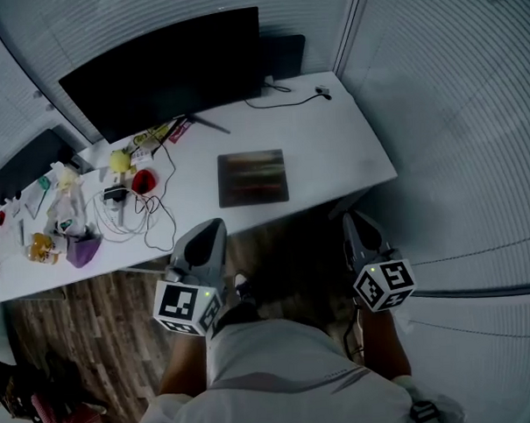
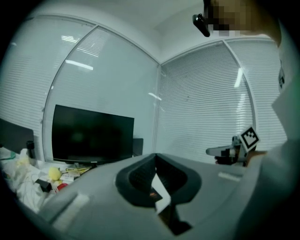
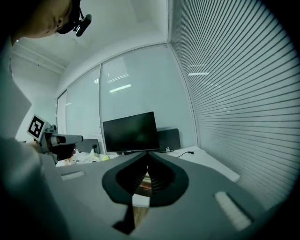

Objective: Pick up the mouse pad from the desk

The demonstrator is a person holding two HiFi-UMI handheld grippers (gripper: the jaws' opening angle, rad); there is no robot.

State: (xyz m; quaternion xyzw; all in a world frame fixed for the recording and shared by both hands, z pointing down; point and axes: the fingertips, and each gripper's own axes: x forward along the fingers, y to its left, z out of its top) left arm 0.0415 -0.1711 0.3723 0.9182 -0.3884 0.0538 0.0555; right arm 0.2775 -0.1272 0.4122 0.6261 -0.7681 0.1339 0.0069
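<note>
– Grey plastic, two wedge-shaped bodies in the lower foreground: which is which?

– In the head view the left tool [image 1: 213, 228] is at the left and the right tool [image 1: 353, 218] at the right. Each carries a cube with square black-and-white markers at its rear. Both point at the near edge of the white tabletop [image 1: 341, 150], with the brown wood-plank floor [image 1: 85, 310] beneath them.

– What is the state of the jaws?

– In the left gripper view the left tool is clenched, tips together, with nothing between them. In the right gripper view the right tool is likewise clenched and empty.

– Where is the task's thing?

– The dark square mouse pad [image 1: 252, 177], with blurred reddish and greenish streaks on its surface, lies flat on the tabletop. It is ahead of both tools and between their lines: just ahead and slightly right of the left tool's tip, and ahead and well left of the right tool's tip. Neither tool touches it.

– What else is on the tabletop?

– Beyond the mouse pad, a wide black monitor [image 1: 167, 75] stands at the far edge. Ahead and to the left of the left tool there is clutter: a small red rounded object [image 1: 143, 179], a yellow rounded object [image 1: 120, 160], a loop of white cable [image 1: 134, 216] and a purple object [image 1: 83, 251]. Far ahead of the right tool, a thin black cable [image 1: 291, 98] lies near the back edge.
</note>
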